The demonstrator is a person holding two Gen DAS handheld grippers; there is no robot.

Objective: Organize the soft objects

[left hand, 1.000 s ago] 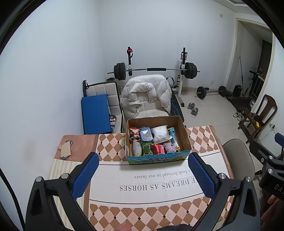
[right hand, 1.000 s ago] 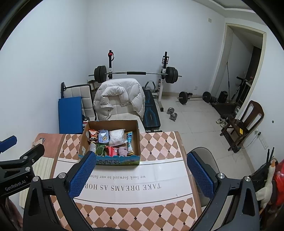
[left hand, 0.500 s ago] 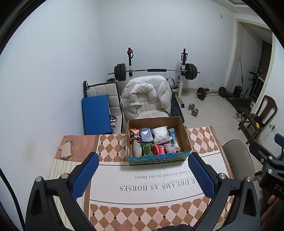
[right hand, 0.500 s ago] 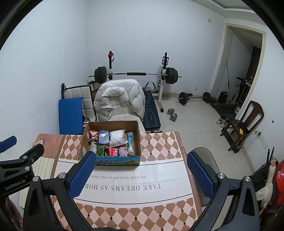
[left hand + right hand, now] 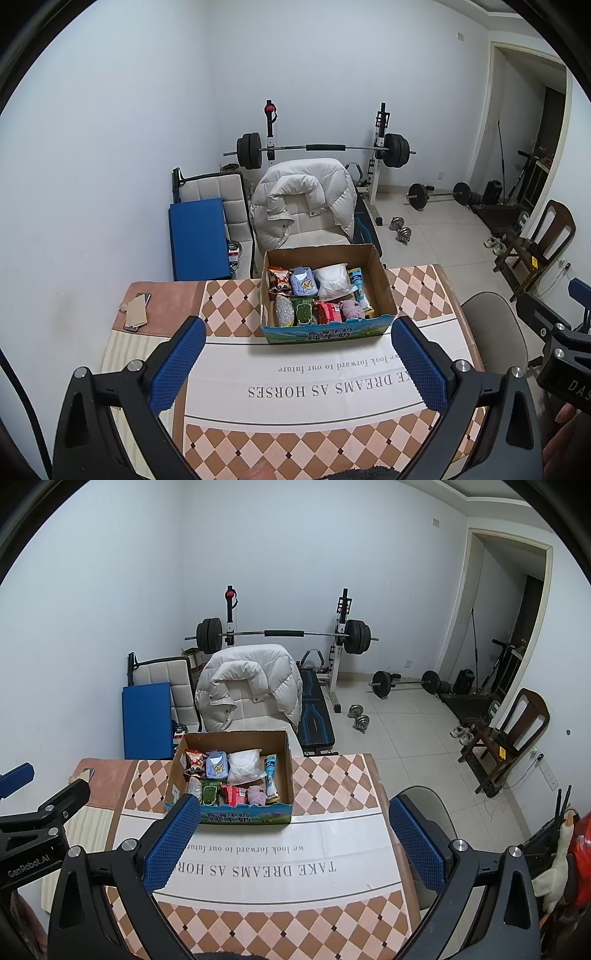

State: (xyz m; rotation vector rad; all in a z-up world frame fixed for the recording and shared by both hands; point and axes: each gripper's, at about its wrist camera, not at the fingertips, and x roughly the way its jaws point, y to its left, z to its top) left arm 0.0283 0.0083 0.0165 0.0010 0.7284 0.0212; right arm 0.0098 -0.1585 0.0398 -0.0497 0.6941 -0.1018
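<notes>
An open cardboard box point(image 5: 382, 280) stands at the far middle of the table; it also shows in the right wrist view point(image 5: 284, 771). It holds several soft items: a white pouch point(image 5: 332, 280), a light blue pack point(image 5: 303, 283), a red packet point(image 5: 328, 312), a green packet point(image 5: 303, 312), a pink plush point(image 5: 351, 308) and a snack bag point(image 5: 279, 278). My left gripper point(image 5: 297, 365) is open and empty, high above the table's near part. My right gripper point(image 5: 291, 843) is open and empty, to its right, at about the same height.
The table point(image 5: 295, 439) has a checkered cloth with printed text. A phone and a card point(image 5: 136, 306) lie at its far left corner. A grey chair point(image 5: 495, 328) stands at the right. A white jacket on a chair point(image 5: 303, 199) and a weight bench stand behind.
Both views have drifted very slightly; the box sits a touch lower in the frames. Both grippers stay open and empty.
</notes>
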